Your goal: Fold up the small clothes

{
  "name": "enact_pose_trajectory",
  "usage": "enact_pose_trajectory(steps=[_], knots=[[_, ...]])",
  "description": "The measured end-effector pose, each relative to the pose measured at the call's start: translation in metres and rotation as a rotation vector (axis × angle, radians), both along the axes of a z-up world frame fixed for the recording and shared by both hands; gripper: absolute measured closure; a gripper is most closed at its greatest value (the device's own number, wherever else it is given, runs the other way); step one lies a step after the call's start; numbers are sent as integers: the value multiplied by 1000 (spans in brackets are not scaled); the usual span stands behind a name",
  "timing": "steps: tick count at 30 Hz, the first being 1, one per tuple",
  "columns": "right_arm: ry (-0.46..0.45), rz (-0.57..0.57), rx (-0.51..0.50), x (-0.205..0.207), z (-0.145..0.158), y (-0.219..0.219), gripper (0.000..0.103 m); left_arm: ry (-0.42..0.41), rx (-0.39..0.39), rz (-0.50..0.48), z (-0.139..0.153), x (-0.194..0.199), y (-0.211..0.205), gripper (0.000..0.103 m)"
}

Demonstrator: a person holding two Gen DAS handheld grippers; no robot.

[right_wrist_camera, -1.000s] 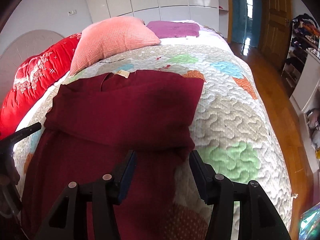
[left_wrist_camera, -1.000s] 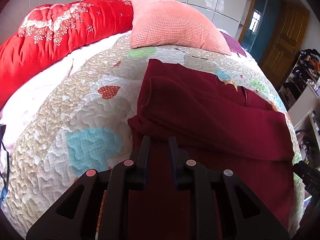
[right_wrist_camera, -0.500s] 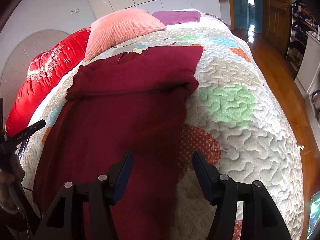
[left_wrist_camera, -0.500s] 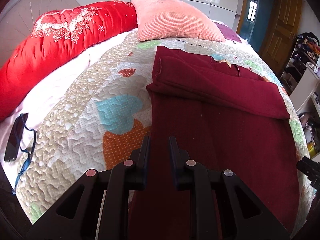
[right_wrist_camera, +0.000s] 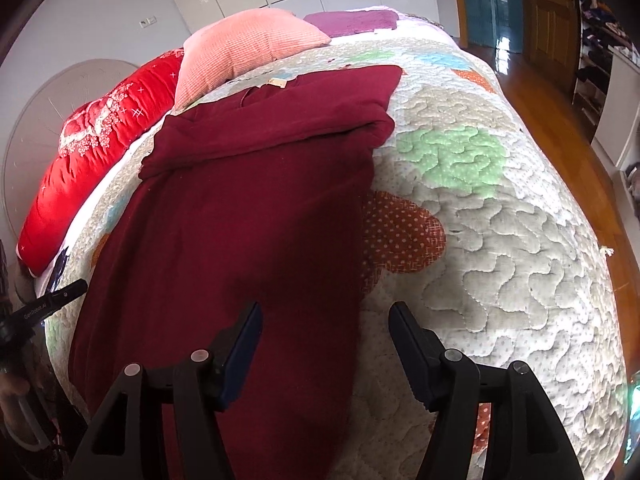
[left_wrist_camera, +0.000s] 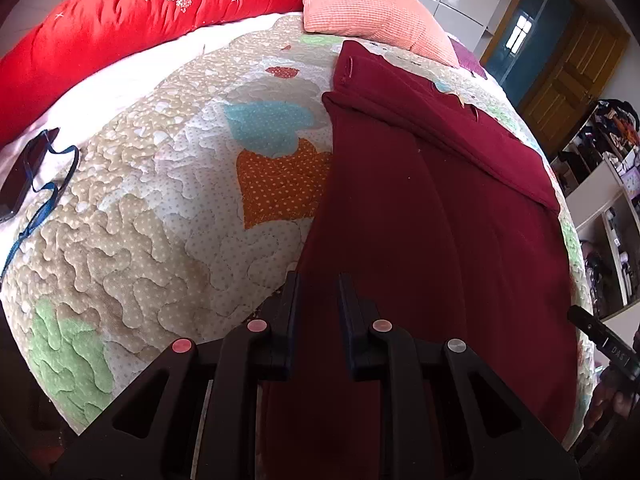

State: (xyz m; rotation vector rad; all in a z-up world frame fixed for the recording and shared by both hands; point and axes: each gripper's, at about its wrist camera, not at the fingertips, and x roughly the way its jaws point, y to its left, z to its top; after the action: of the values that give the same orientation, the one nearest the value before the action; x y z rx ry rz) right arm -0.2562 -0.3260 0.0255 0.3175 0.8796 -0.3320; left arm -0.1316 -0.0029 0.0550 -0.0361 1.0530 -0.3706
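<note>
Two black two-finger grippers hang over a bed with a bumpy patchwork quilt [left_wrist_camera: 168, 208]. A long dark red knitted garment [left_wrist_camera: 420, 216] lies flat on the quilt, running from near the pillows down to the near edge of the bed. Its far end is folded over into a thick band [right_wrist_camera: 280, 120]. Its near end runs under the grippers and out of the picture, so the hem cannot be seen.

The left gripper [left_wrist_camera: 318, 292] has its fingers close together with a thin gap. Red cloth shows in that gap, but it is hard to tell if the fingers touch it or pinch it. It sits at the garment's left edge.

The right gripper [right_wrist_camera: 324, 320] has its fingers spread wide apart, holding nothing. The left finger is over the red cloth and the right finger is over the quilt, with the garment's right edge between them.

A salmon pink square pillow [right_wrist_camera: 248, 48] and a shiny red padded blanket with white flowers [left_wrist_camera: 132, 20] lie at the far end. A dark phone with a blue strap [left_wrist_camera: 24, 176] lies at the left edge, partly cut off.
</note>
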Motion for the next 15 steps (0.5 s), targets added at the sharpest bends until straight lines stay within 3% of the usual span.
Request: enact_pose_trajectory(steps=[4,8,11,15], knots=[[-54,-7,-11,12,14,-5,40,16,-50,22,-2,5,-2,86],[-46,-57,-210,45,26,-17,40,13,-101,11,-4,4,-8,59],[-1,-98,-331,74,23,-39,40,-18,-70,-6,-4,1,-13,57],[19,-74,-311,103,10,-65,41,-32,-19,-32,-11,2,-21,57]])
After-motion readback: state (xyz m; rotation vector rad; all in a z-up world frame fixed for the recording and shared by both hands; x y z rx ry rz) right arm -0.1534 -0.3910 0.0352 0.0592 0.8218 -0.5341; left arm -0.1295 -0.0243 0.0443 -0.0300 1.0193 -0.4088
